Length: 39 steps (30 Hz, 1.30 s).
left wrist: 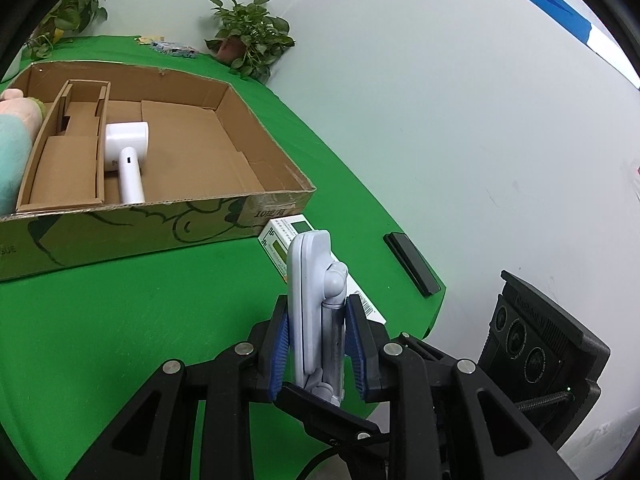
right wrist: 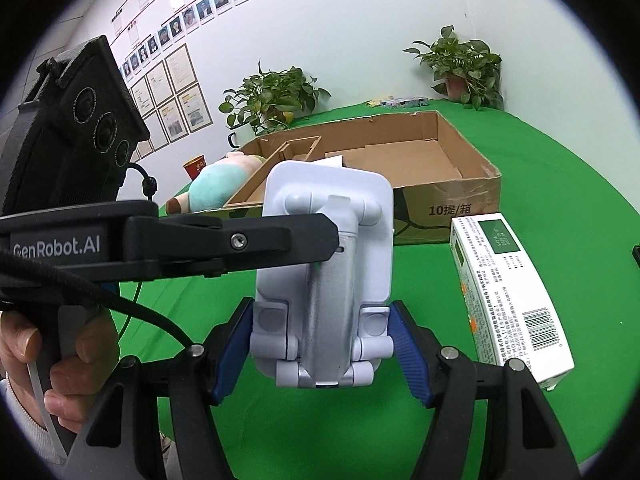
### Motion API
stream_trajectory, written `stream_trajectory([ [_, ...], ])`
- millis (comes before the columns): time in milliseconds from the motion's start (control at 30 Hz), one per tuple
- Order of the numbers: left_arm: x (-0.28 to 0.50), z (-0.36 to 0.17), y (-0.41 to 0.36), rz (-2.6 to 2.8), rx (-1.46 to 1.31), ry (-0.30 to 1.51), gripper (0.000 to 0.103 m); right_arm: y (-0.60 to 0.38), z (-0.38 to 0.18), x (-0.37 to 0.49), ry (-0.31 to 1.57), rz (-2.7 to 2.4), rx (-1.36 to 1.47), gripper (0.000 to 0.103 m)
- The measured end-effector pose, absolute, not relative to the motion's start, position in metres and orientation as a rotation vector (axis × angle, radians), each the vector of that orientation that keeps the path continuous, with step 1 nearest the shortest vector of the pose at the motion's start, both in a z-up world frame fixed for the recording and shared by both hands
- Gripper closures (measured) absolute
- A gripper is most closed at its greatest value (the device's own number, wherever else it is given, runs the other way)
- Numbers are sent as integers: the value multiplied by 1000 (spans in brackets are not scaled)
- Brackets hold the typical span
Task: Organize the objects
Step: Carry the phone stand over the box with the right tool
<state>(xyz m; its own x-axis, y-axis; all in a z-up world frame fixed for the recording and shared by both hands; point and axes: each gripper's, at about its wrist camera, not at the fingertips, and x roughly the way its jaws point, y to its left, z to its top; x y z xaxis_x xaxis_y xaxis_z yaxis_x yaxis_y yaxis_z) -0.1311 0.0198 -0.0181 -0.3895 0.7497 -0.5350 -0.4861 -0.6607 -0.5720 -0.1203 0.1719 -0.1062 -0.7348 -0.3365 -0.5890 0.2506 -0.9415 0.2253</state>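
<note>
We read "GenRobot.AI" on our left gripper (right wrist: 224, 244) and "10提/箱" on the cardboard box (right wrist: 452, 210). Both grippers pinch the grey phone stand (right wrist: 324, 272) above the green table (left wrist: 140, 320). Only the left view shows the right gripper (left wrist: 532, 344) and the white dryer (left wrist: 128, 152) in the box.

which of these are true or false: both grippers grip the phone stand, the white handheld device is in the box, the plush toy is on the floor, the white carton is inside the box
1. Both grip the phone stand: true; left hand-held gripper and right hand-held gripper each clamp it.
2. White handheld device lies in the cardboard box: true.
3. Plush toy is on the floor: false; it lies at the box's end compartment.
4. White carton is inside the box: false; it lies on the green table beside it.
</note>
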Motion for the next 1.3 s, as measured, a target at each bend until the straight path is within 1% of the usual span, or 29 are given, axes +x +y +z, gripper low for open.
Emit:
stream_trajectory([
  [667,-132,-26,9,2099,-1035,-451,79,164,-110,-124,-179,-2634,970,38],
  [1300,-148,-19,-5,2126,-1022,-482,79,154,-102,-140,-154,-2618,975,38],
])
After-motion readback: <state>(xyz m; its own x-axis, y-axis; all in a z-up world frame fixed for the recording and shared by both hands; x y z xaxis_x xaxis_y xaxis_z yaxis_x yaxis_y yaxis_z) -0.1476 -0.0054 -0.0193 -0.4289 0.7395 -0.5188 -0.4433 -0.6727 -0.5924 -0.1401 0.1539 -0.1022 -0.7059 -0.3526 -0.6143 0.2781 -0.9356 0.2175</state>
